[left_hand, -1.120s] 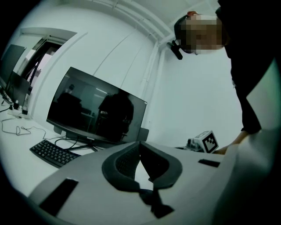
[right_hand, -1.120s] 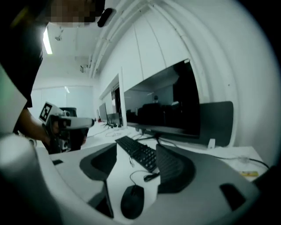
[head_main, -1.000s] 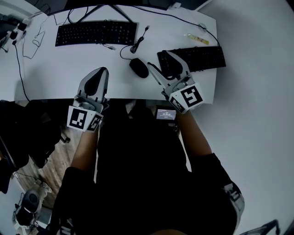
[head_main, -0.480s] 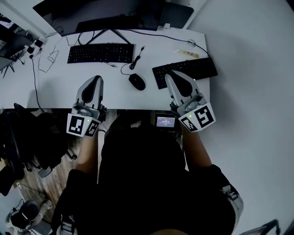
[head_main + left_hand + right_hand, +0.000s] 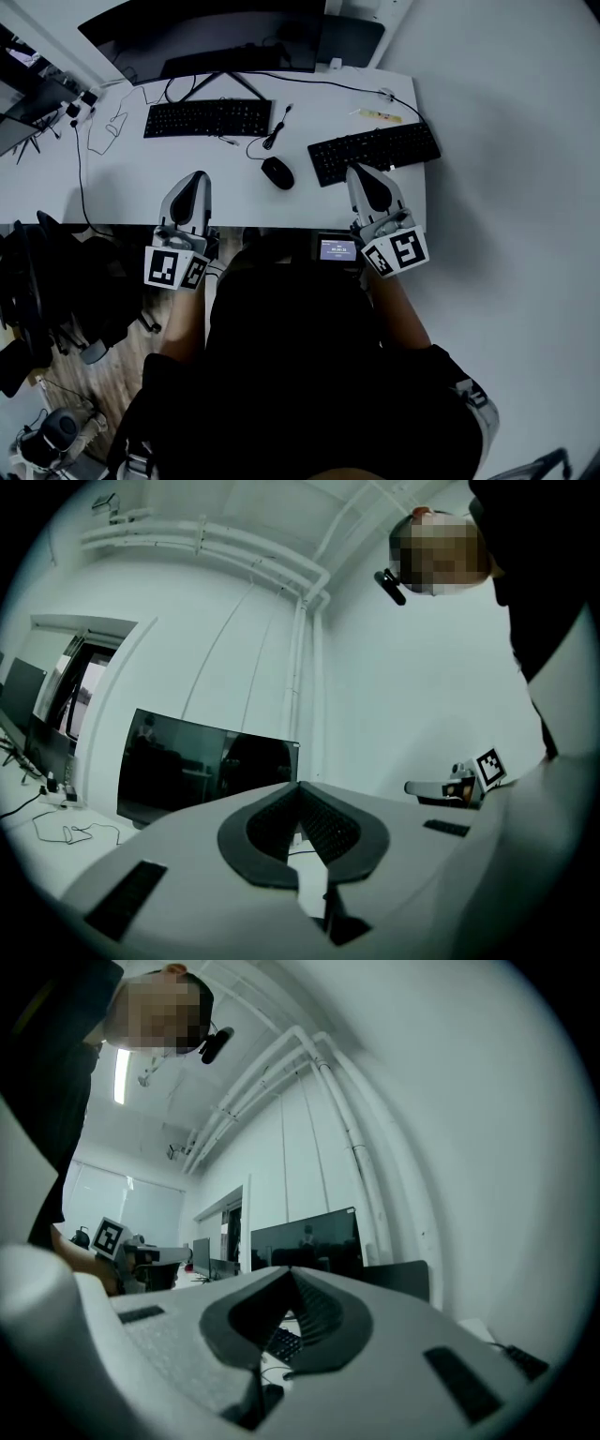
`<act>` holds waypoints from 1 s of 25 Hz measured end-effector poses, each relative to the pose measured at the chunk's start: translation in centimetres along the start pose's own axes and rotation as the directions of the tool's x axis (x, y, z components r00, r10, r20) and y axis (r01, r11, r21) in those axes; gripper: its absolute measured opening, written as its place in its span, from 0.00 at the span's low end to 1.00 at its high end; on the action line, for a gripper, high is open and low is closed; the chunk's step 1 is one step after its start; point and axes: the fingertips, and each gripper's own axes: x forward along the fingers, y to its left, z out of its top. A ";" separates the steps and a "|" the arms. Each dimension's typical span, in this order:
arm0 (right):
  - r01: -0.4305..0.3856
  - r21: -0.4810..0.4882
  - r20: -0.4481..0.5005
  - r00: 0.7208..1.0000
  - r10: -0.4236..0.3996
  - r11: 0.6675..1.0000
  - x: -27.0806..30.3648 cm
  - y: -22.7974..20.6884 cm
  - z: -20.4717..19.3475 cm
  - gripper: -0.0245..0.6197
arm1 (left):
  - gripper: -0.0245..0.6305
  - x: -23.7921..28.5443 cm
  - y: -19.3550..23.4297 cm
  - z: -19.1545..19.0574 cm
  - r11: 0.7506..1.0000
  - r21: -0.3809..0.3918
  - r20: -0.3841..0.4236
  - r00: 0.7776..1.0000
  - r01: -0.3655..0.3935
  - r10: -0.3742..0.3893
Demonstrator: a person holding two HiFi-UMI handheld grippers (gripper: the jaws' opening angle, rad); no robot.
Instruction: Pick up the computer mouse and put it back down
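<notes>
1. The computer mouse is lying flat on the table, centre of the head view, btw the left keyboard and the right keyboard, just beside the latter's left end. Its cable is running up-frame.
2. The left hand-held gripper is hanging over the table's near edge, lower left of the mouse. Jaws are clenched, nothing btw them.
3. The right hand-held gripper is sitting lower right of the mouse, also clenched and empty, not touching it.
4. Handling, prob.: light, stiff plastic shell w/ a smooth domed back, so pads are likely slipping if placed on top.
5. Best hold, imo: the two long flanks, low down, mid-length. The cable is going to tug, so a short lift.
</notes>
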 end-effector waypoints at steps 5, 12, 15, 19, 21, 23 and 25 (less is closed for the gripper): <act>0.008 -0.016 -0.028 1.000 -0.008 1.000 -0.2 -0.1 -1.3 0.04 | 0.03 -1.0 0.3 -1.5 0.997 0.019 -0.030 0.997 -0.072 0.072; 0.008 0.000 -0.052 0.999 -0.008 1.000 -0.3 -0.7 -2.5 0.04 | 0.03 -1.2 0.0 -2.4 0.997 0.011 -0.050 0.996 -0.078 0.078; 0.014 0.005 -0.060 0.998 -0.014 1.000 -0.5 -0.9 -2.9 0.04 | 0.03 -1.2 -0.2 -2.8 0.997 0.003 -0.059 0.996 -0.073 0.073; 0.022 0.002 -0.078 0.997 -0.022 1.000 -0.4 -0.9 -3.6 0.04 | 0.03 -0.9 -0.2 -3.6 0.998 -0.014 -0.076 0.995 -0.068 0.066; 0.024 0.006 -0.086 0.996 -0.024 1.000 -0.2 -0.9 -3.9 0.04 | 0.03 -0.7 -0.2 -3.9 0.998 -0.021 -0.080 0.995 -0.062 0.060; 0.019 0.013 -0.090 0.996 -0.018 1.000 0.1 -0.9 -4.1 0.04 | 0.03 -0.5 -0.1 -4.1 0.998 -0.036 -0.083 0.995 -0.055 0.052; 0.015 0.024 -0.095 0.995 -0.013 1.000 0.3 -0.9 -4.3 0.04 | 0.03 -0.4 0.0 -4.4 0.997 -0.053 -0.087 0.995 -0.050 0.045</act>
